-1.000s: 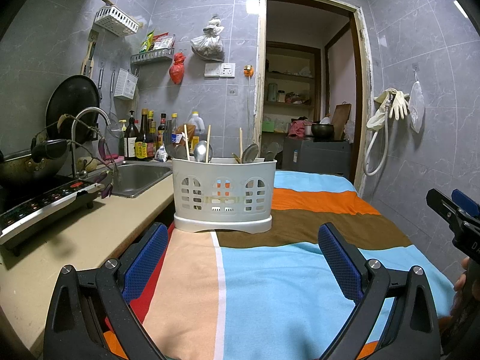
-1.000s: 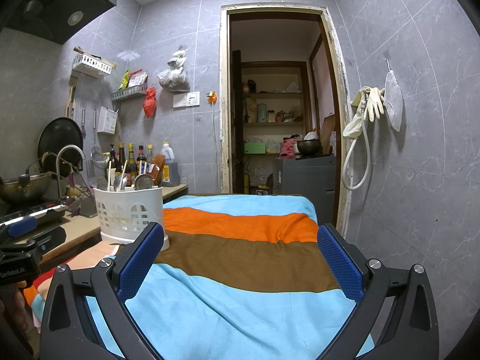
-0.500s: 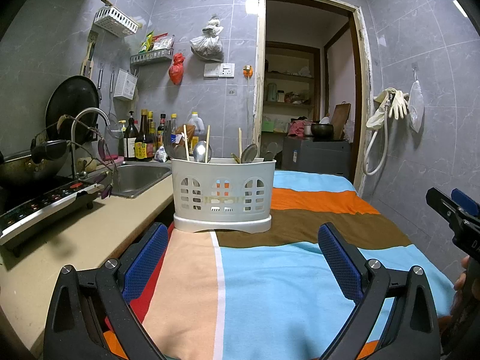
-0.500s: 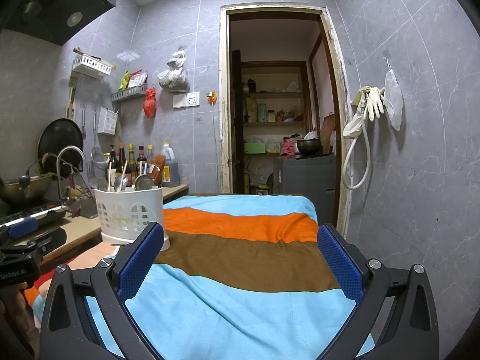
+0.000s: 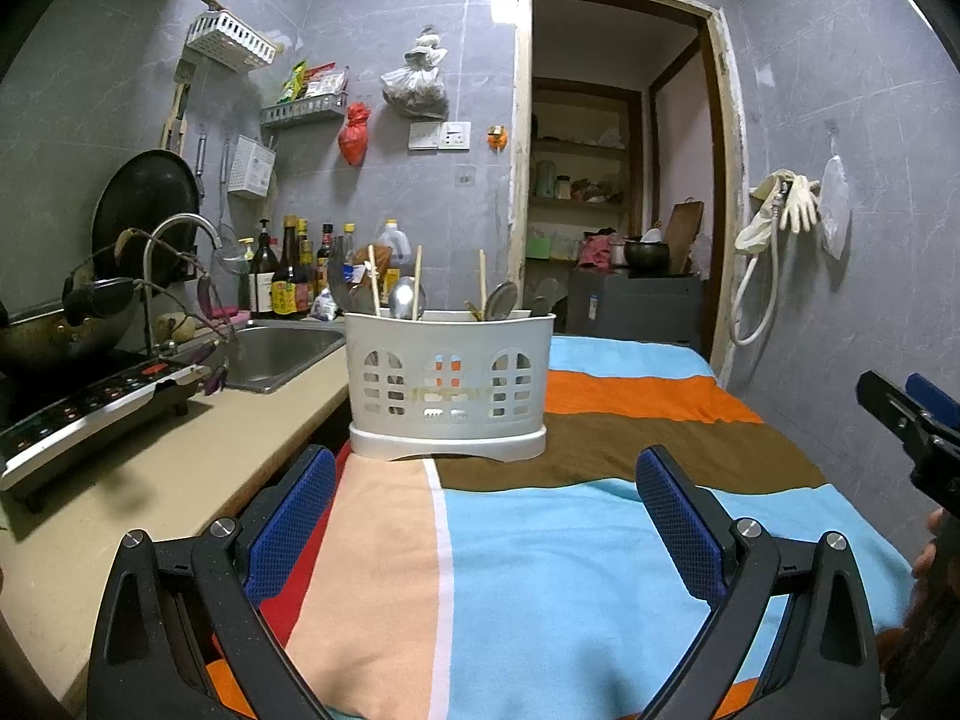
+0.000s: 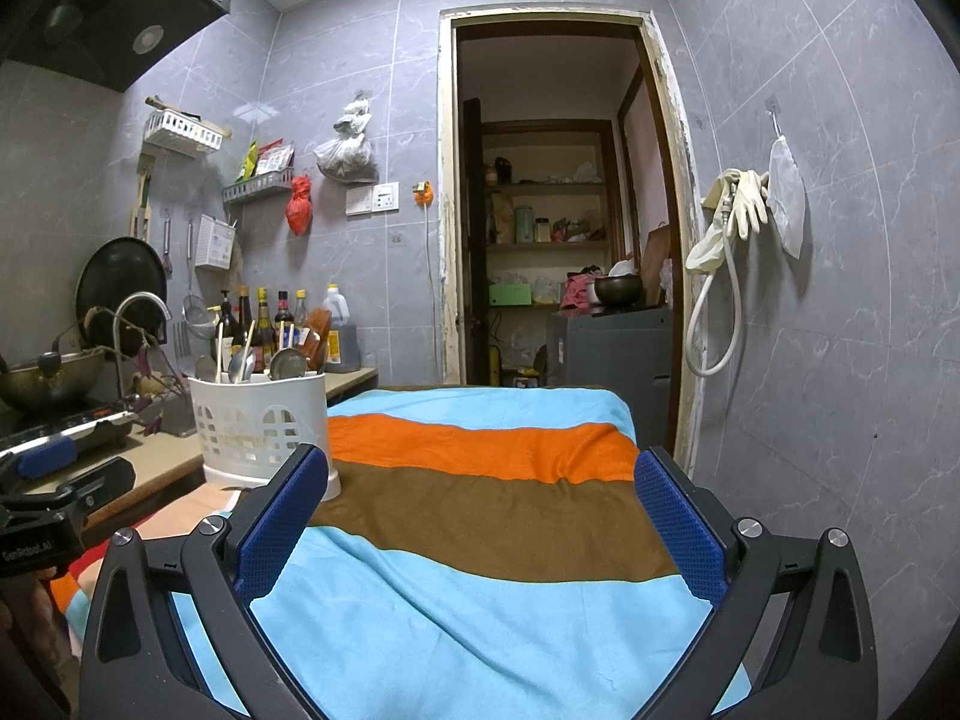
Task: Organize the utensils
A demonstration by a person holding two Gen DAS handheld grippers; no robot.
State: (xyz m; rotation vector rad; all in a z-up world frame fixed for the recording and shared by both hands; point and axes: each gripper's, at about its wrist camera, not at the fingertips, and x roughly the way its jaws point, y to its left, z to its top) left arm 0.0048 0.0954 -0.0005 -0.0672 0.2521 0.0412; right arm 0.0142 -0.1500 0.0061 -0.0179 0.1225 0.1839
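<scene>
While both grippers hover spread and empty over the striped cloth (image 5: 576,540), the white utensil caddy (image 5: 450,384) stands upright. Spoons (image 5: 407,299) and chopsticks (image 5: 482,279) fill it.

The left gripper (image 5: 486,516) faces the caddy; the right gripper (image 6: 480,510) sits beside it.

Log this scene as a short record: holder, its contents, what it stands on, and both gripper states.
holder: white caddy, upright
contents: spoons and chopsticks, standing handle-down
surface: striped cloth, caddy at its far left edge beside the counter
left hand-held gripper: open, empty, aimed at the caddy
right hand-held gripper: open, empty, caddy to its left
loose utensils on cloth: none visible
</scene>
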